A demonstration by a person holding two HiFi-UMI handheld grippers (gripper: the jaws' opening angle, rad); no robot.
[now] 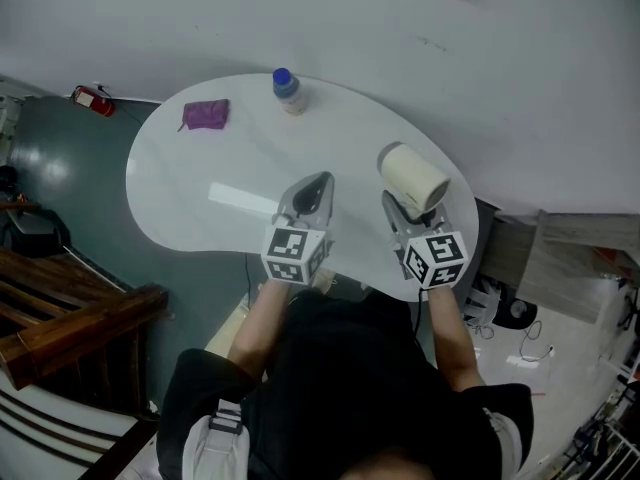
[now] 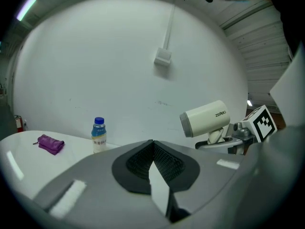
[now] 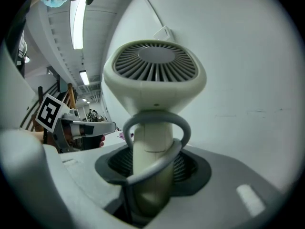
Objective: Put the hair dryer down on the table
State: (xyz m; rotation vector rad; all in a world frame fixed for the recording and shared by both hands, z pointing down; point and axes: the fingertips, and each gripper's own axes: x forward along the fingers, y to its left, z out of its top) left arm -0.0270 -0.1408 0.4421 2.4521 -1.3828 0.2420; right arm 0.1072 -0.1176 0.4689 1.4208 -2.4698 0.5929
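Cream plastic fills the right gripper view. The hair dryer (image 3: 155,75) stands handle-down in the right gripper (image 3: 153,168), whose jaws pinch the lower part of the handle. A grey cord (image 3: 155,116) loops round the handle just above the pads. In the head view the dryer hangs at centre right, above the near right edge of the white table (image 1: 200,168) and not resting on it.

The left gripper (image 1: 312,193) sits just left of it at frame centre, its jaws pressed together on nothing.

To do this step well, I would first carry the dryer away from that lower-right edge, up-frame toward the bare middle of the table. A set-down so near the rim risks a roll-off.

The barrel is heavy and sits high above the grip, so it will likely want to tip. I would lower it slowly and lean it over until barrel and handle both lie on the surface. The cord loop should end up beside the body, not trapped under it.

The jaws should spread only once the table clearly bears the weight. The gripper should then draw straight back along the handle so the pads do not drag it.

The left gripper needs no part in this (it could steady the barrel if it rocks).

Farther off, toward the upper left of the frame, a blue-capped bottle (image 1: 288,90) and a purple cloth (image 1: 206,114) lie well apart from any sensible landing spot.
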